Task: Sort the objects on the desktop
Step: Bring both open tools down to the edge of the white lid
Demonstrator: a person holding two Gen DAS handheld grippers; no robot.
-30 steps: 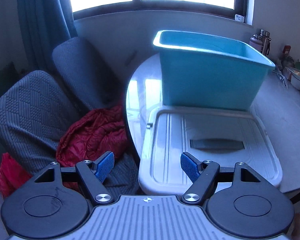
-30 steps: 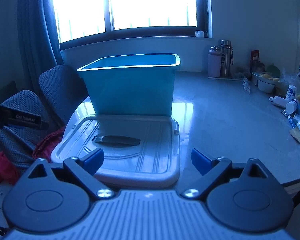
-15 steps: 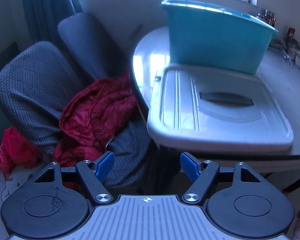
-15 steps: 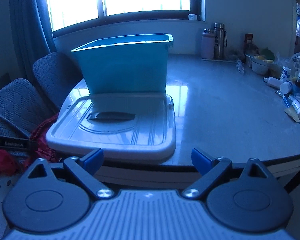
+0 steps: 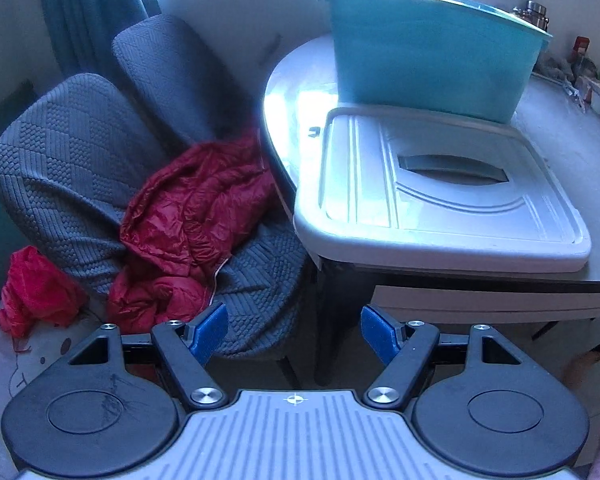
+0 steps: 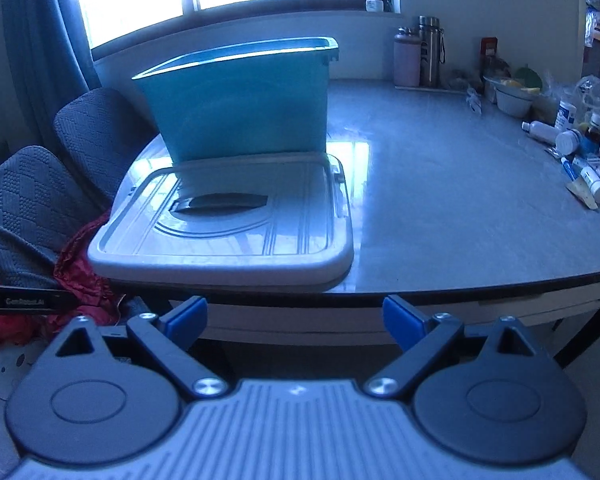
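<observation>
A teal plastic bin (image 5: pixel 428 52) (image 6: pixel 240 104) stands on the grey table (image 6: pixel 440 200). Its white lid (image 5: pixel 440 192) (image 6: pixel 228 224) lies flat in front of it and overhangs the table's near edge. Small bottles and tubes (image 6: pixel 580 152) lie scattered at the table's right side. My left gripper (image 5: pixel 294 334) is open and empty, below and in front of the table edge, left of the lid. My right gripper (image 6: pixel 296 322) is open and empty, below the table's front edge.
Two grey chairs (image 5: pixel 72 152) stand left of the table, with a red jacket (image 5: pixel 192 216) on the near one. Flasks (image 6: pixel 420 52) and a bowl (image 6: pixel 512 100) stand at the table's back right, under the window.
Both grippers have pulled back and dropped from over the lid to below the table's front edge. Both stayed open and empty.
</observation>
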